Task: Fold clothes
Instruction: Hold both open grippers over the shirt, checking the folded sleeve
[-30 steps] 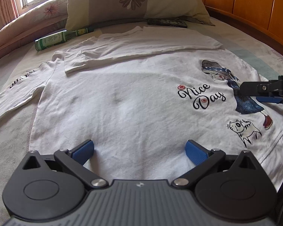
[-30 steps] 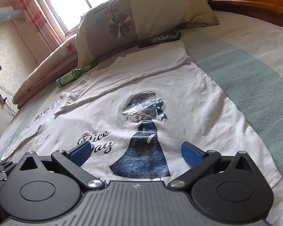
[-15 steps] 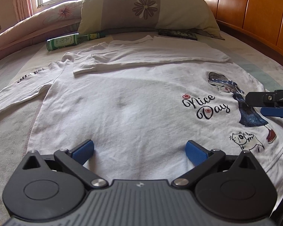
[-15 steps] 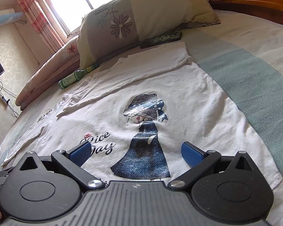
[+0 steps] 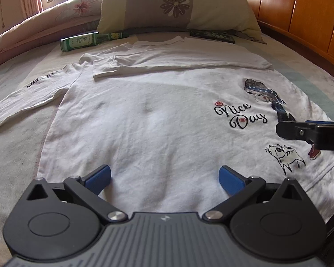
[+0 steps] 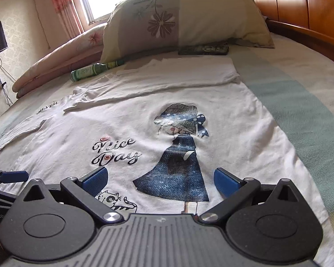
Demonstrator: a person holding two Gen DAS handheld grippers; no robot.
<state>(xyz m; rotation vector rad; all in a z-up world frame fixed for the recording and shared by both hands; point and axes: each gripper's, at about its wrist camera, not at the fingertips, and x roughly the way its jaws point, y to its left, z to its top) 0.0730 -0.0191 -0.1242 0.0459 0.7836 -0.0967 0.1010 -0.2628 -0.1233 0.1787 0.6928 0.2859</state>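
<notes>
Both the left gripper (image 5: pixel 164 178) and right gripper (image 6: pixel 159 179) hover wide apart, empty, over the shirt (image 5: pixel 155 129) edge at frame bottom; next, pinch it.

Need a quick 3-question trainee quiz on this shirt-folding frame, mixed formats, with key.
1. True or false: the left gripper is shut on the white shirt.
2. Which sleeve is already folded across the shirt? A) the far sleeve B) the sleeve with black lettering
3. Fill in: a green ____ lies beside the pillow.

Key: 1 false, both grippers are open, the right gripper too; 2 A; 3 bottle.
</notes>
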